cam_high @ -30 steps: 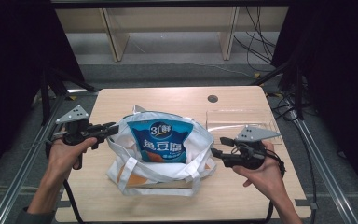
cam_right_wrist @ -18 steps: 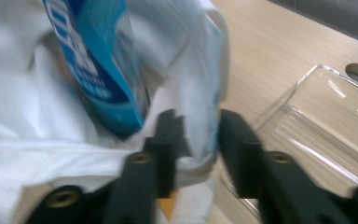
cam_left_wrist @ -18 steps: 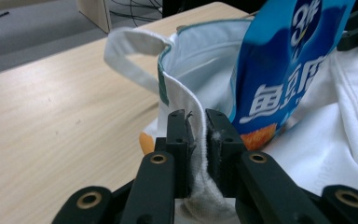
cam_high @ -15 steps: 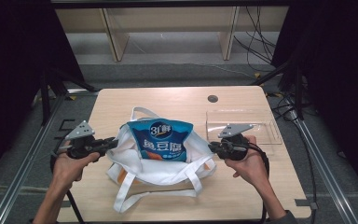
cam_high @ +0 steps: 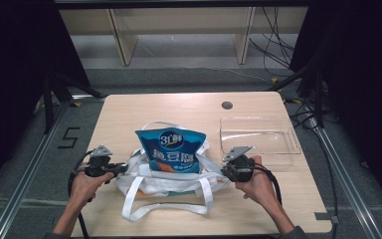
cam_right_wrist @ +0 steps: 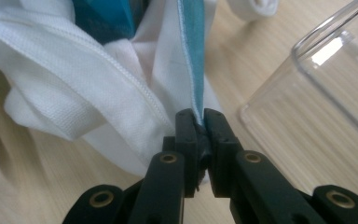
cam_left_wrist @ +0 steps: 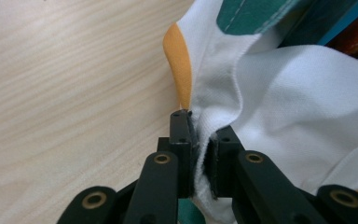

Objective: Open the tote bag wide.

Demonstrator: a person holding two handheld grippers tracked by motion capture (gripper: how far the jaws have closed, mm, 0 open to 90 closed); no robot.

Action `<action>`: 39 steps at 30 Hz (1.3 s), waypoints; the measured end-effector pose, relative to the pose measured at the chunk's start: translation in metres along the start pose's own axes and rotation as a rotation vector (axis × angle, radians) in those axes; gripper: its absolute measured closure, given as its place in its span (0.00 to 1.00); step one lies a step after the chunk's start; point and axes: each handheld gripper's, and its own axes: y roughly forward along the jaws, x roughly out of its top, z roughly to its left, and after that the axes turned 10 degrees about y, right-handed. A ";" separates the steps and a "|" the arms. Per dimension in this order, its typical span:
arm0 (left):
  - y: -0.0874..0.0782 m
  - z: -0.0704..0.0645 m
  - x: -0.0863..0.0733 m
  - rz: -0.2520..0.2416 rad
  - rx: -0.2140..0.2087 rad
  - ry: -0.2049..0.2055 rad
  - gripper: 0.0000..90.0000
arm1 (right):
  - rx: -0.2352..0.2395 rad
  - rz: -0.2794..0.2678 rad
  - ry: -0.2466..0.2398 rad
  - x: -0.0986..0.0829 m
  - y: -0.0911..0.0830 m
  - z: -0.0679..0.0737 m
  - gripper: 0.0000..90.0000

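Hands low, fingers [cam_left_wrist: 200, 135] pinching bag [cam_high: 179, 181] edges.

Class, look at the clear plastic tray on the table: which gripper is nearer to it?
Right. The right gripper sits just off the clear tray's near left corner; the left gripper is across the white bag, far from it.

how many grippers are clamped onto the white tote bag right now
2. The left gripper pinches the white tote bag at its left edge; the right gripper pinches its right edge, beside the clear plastic tray.
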 end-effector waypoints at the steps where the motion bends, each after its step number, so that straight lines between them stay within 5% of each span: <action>1: 0.000 0.000 0.000 0.000 0.000 0.000 0.91 | 0.002 0.010 -0.007 -0.001 0.003 0.000 0.95; 8: 0.007 -0.003 -0.002 0.020 0.029 -0.017 0.89 | -0.011 0.051 -0.054 -0.006 0.021 0.000 0.94; 10: -0.001 -0.002 0.002 0.047 0.037 0.009 0.71 | 0.002 0.025 -0.032 -0.005 0.019 -0.001 0.91; 12: -0.012 -0.002 0.011 0.015 0.032 0.001 0.50 | -0.025 -0.009 0.013 -0.002 0.008 -0.002 0.75; 15: -0.024 -0.006 0.023 -0.050 0.052 0.010 0.36 | -0.019 -0.043 0.058 0.004 -0.011 -0.006 0.63; 17: -0.038 -0.016 0.047 -0.118 0.056 0.062 0.34 | 0.043 -0.165 0.072 0.015 -0.041 -0.005 0.57; 21: -0.043 -0.022 0.068 -0.149 0.020 0.124 0.42 | 0.123 -0.224 0.051 0.023 -0.058 0.008 0.57; 23: -0.039 -0.024 0.078 -0.130 -0.001 0.160 0.45 | 0.210 -0.223 0.005 0.025 -0.062 0.030 0.55; 28: -0.023 -0.019 0.087 -0.092 -0.032 0.165 0.54 | 0.288 -0.193 -0.071 0.028 -0.047 0.051 0.52; 29: -0.021 -0.017 0.088 -0.087 -0.044 0.194 0.59 | 0.292 -0.181 -0.071 0.028 -0.044 0.055 0.51; 35: -0.002 -0.004 0.099 -0.083 -0.056 0.169 0.81 | 0.298 -0.104 -0.141 0.026 -0.020 0.069 0.51; 38: 0.005 0.005 0.105 -0.095 -0.046 0.120 0.87 | 0.297 -0.082 -0.144 0.023 -0.014 0.067 0.61; 39: 0.011 0.013 0.110 -0.085 -0.041 0.100 0.91 | 0.298 -0.069 -0.164 0.019 -0.012 0.065 0.73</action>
